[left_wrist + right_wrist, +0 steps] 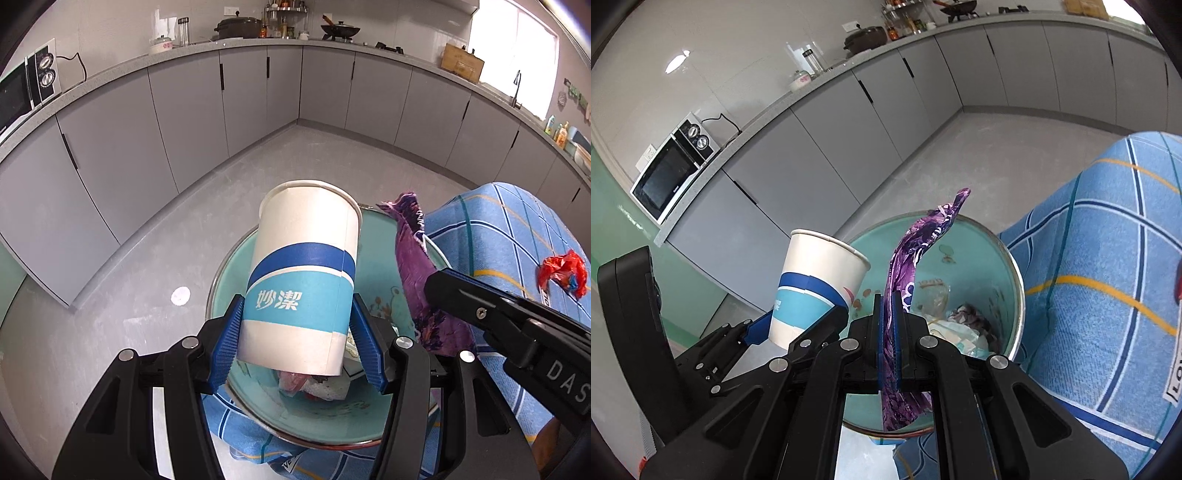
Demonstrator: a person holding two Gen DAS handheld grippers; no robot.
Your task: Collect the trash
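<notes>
My left gripper (pixel 297 332) is shut on a white and blue paper cup (pixel 303 273) and holds it upright over a teal basin (pixel 221 273) with crumpled trash (pixel 321 387) in it. The cup also shows in the right wrist view (pixel 816 284). My right gripper (pixel 888 314) is shut on a purple wrapper (pixel 908 254) above the same basin (pixel 1008 258). The wrapper also shows in the left wrist view (pixel 413 258), right of the cup. A red wrapper (pixel 563 273) lies on the blue checked cloth (pixel 498 236).
The basin sits at the edge of a table covered by the blue checked cloth (pixel 1108 258). Grey kitchen cabinets (pixel 184 110) line the walls beyond an open grey floor (pixel 314 155). A microwave (pixel 672 170) stands on the counter at left.
</notes>
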